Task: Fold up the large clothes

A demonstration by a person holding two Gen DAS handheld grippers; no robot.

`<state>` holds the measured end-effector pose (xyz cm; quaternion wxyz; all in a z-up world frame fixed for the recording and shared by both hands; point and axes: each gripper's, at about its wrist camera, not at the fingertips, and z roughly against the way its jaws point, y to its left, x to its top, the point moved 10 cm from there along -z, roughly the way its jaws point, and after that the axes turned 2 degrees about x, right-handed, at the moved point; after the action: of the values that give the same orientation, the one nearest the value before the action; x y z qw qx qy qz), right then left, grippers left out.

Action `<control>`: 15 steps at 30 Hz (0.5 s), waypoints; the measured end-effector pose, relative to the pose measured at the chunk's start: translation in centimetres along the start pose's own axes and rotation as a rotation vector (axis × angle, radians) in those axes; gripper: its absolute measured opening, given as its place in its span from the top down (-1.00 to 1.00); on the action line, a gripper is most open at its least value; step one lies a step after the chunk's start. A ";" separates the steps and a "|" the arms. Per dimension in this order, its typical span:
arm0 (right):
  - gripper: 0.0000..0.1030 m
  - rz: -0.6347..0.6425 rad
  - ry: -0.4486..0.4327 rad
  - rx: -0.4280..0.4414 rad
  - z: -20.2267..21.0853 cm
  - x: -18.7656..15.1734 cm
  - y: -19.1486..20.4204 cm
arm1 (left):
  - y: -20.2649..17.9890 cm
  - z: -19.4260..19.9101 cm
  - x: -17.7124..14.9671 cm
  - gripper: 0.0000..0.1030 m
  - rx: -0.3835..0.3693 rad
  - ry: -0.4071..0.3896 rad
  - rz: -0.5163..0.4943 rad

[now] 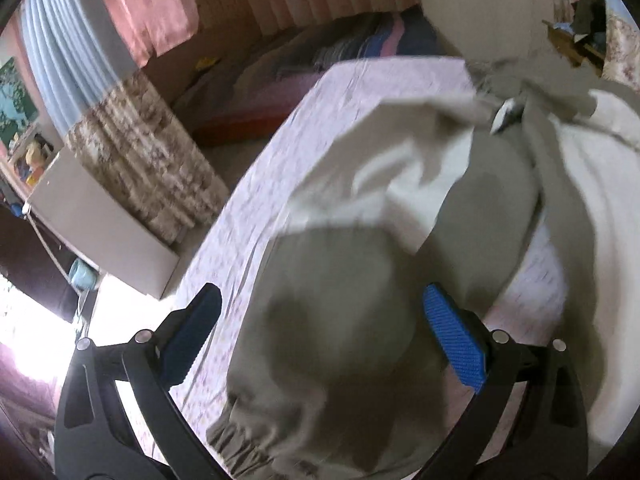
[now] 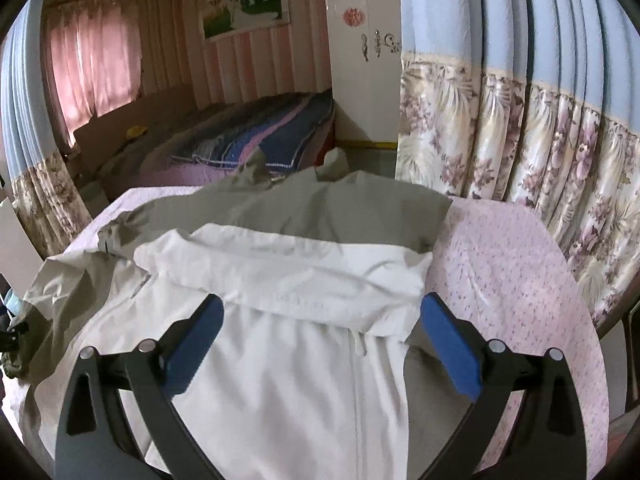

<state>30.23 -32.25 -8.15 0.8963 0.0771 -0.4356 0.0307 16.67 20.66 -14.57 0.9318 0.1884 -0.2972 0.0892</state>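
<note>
Jacket (image 2: pixel 280 360) position: the two-tone garment, white and grey-green, lay spread over the pink-patterned bed (image 2: pixel 520 280), covering most of its surface and leaving the right edge bare.

1. Left gripper (image 1: pixel 322 336): the 2 blue pads (image 1: pixel 454 344) stood wide apart and gripped nothing. A grey-green sleeve (image 1: pixel 320 340) with an elastic cuff (image 1: pixel 240 440) lay between and below them, at the near edge of the bed. Contact between pads and fabric could not be determined, since the frame was motion-blurred.
2. Right gripper (image 2: pixel 320 340): the jaws were likewise fully spread and held nothing. They hung over the white front panel, where the zipper line (image 2: pixel 356 360) ran between the 2 fingers.
3. Beyond the right gripper, a white fold (image 2: pixel 300 272) lay across the jacket, with the grey-green section (image 2: pixel 300 208) behind it reaching toward the far edge of the bed.
4. Past the far edge stood a second bed with a striped blanket (image 2: pixel 256 136). Floral curtains (image 2: pixel 520 128) hung near the right edge, and a framed picture (image 2: pixel 244 6) was mounted on the striped far wall.
</note>
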 end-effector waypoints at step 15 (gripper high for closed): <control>-0.92 0.104 0.015 -0.065 -1.7 1.5 0.8 | 4.5 -4.2 2.1 0.80 -0.012 0.019 0.103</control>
<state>32.41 -31.14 -7.94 0.8987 0.0249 -0.4331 0.0635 19.26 26.52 -15.17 0.9298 0.1664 -0.2983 0.1371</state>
